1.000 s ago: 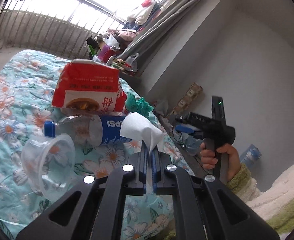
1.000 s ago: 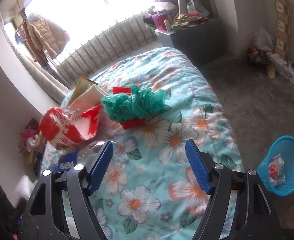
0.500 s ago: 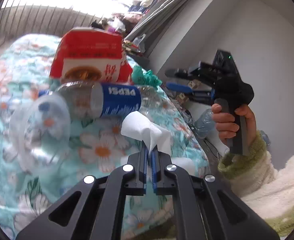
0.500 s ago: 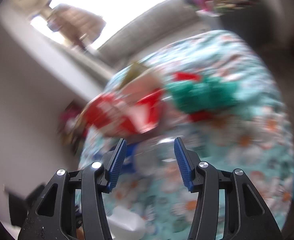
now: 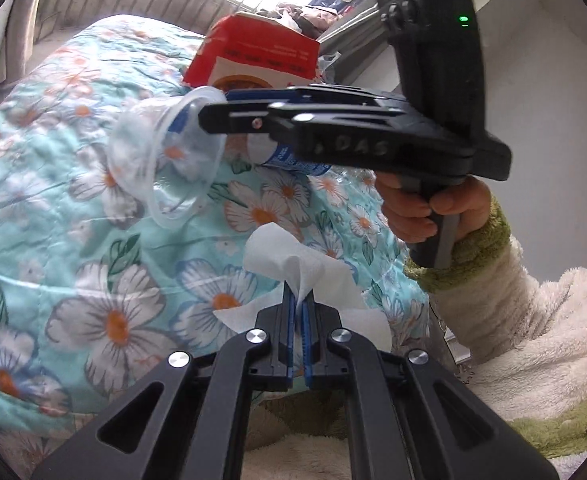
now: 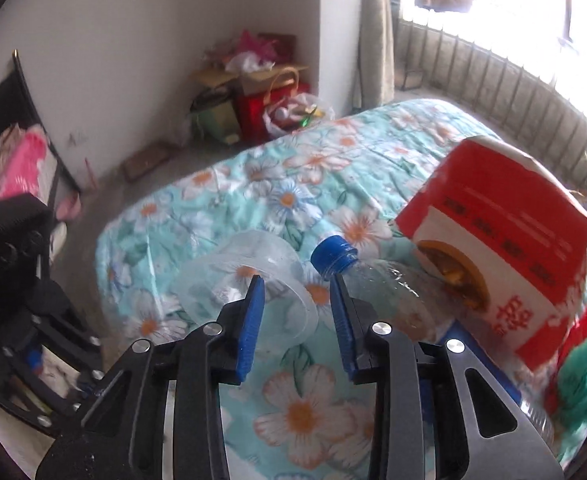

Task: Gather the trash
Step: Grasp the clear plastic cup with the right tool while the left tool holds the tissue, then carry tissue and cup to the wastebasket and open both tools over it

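Clear plastic cup lies on its side at frame centre on the floral bedspread, rim wall between the closing, not yet gripping jaws of the right gripper. Left gripper stays out of the reach, clamped on white tissue.

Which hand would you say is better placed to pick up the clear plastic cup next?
Right. The right gripper is at the clear plastic cup, its jaws closing around the rim with nothing gripped yet, while the left gripper is shut on a white tissue.
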Demonstrator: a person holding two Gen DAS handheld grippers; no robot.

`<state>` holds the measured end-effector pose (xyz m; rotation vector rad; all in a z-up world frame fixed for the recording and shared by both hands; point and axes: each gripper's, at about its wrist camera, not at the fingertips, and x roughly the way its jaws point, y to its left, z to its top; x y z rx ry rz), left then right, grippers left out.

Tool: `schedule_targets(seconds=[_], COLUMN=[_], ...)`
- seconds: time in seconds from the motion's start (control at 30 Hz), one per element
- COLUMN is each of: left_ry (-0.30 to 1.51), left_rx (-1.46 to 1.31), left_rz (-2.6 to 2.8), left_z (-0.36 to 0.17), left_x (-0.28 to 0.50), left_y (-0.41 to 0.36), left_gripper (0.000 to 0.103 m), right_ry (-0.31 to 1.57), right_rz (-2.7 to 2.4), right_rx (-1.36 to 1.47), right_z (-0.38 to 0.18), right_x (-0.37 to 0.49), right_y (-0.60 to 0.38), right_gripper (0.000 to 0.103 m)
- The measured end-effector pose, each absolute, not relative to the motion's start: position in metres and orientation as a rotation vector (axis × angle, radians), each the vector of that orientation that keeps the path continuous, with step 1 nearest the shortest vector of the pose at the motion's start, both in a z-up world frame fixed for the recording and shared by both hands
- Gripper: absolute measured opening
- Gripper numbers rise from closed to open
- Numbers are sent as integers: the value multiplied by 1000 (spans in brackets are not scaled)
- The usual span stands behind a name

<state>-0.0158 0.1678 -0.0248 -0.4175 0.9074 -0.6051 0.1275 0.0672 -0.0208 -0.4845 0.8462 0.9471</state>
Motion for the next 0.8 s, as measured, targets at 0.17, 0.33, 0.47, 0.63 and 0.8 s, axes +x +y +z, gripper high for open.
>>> schedule_targets(seconds=[0.17, 0.33, 0.47, 0.63, 0.8], left_ry=[899, 885, 865, 810, 761], left_rx=[-414, -395, -385, -356, -313], left_rz=[-599, -598, -609, -649, -700], left_z=[-20, -16, -10, 8, 24], left_x=[-20, -20, -20, -13, 1], left_y=[172, 177, 173, 167, 154], left_gripper=[3, 3, 3, 3, 3], right_ry=[864, 853, 816, 761, 700], right_rz=[930, 900, 847, 743, 594], right_rx=[-527, -415, -305, -133, 24], right_z=[-34, -25, -6, 19, 36], right_x=[132, 131, 125, 113, 96], right_y=[69, 52, 26, -23, -84], right_gripper=[8, 4, 4, 4, 4])
